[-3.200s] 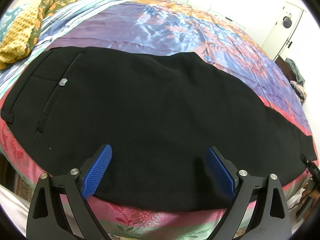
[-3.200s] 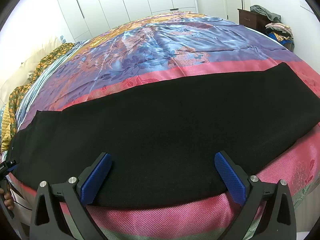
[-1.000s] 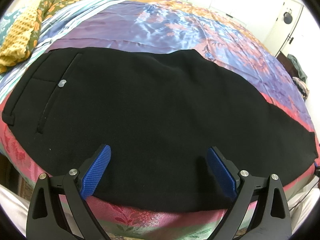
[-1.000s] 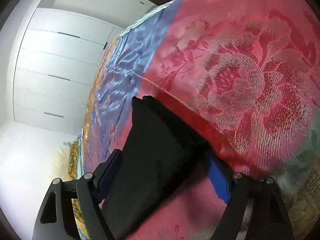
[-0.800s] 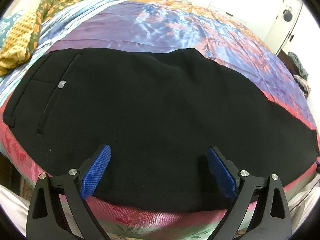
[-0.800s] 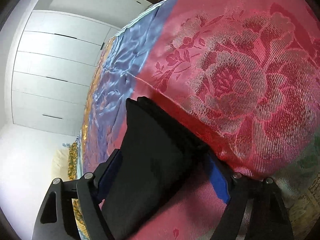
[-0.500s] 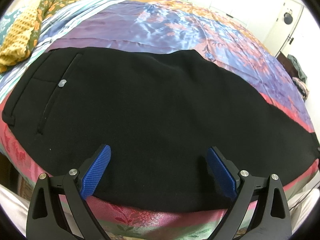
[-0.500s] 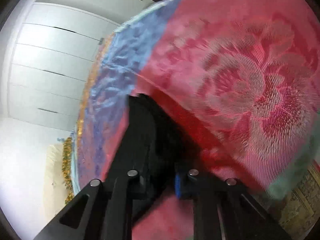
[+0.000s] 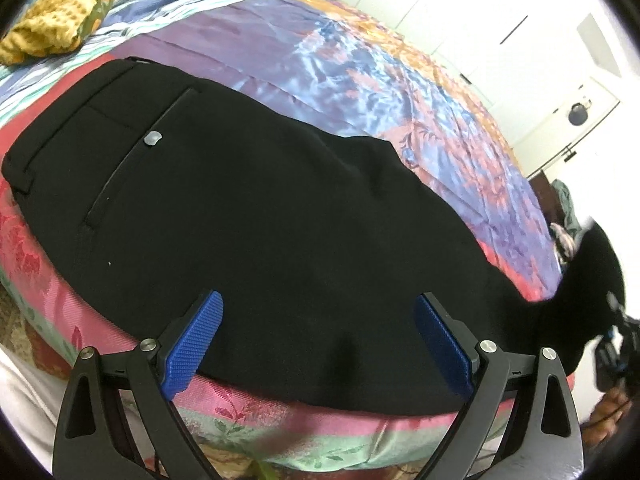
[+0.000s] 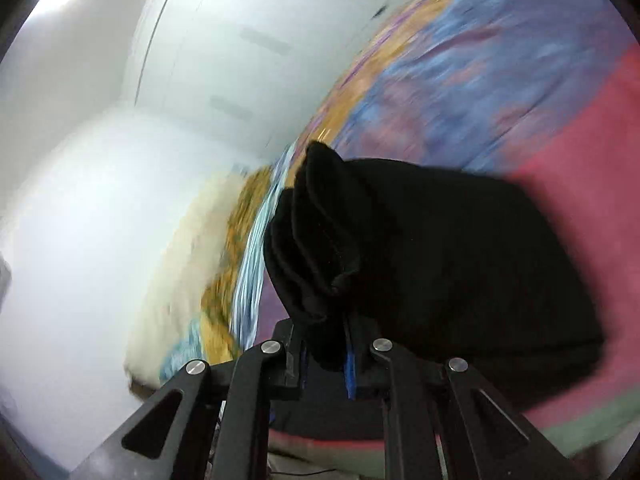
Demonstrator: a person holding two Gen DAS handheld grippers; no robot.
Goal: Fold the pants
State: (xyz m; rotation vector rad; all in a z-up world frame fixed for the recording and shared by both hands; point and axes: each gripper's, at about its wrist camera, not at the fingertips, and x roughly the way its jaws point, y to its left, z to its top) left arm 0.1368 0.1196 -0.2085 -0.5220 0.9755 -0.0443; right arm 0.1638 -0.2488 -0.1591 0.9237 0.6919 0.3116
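Black pants (image 9: 260, 216) lie flat along the near edge of the bed, waistband and a buttoned back pocket (image 9: 153, 138) at the left. My left gripper (image 9: 318, 338) is open, its blue pads just above the pants' near edge at mid-length. My right gripper (image 10: 326, 354) is shut on the pants' leg cuffs (image 10: 320, 240) and holds them lifted off the bed; the raised end also shows in the left wrist view (image 9: 592, 280) at the far right.
The bed has a satin cover (image 9: 360, 80), purple-blue with a pink border. A yellow and patterned cloth pile (image 9: 60, 4) lies at the far left. White wardrobes (image 10: 240, 40) and a door (image 9: 580, 108) stand beyond the bed. Clothes are piled by the door.
My right gripper closed on the leg cuffs and lifted them off the bed, swinging upward. My left gripper shifted slightly and stays open over the pants.
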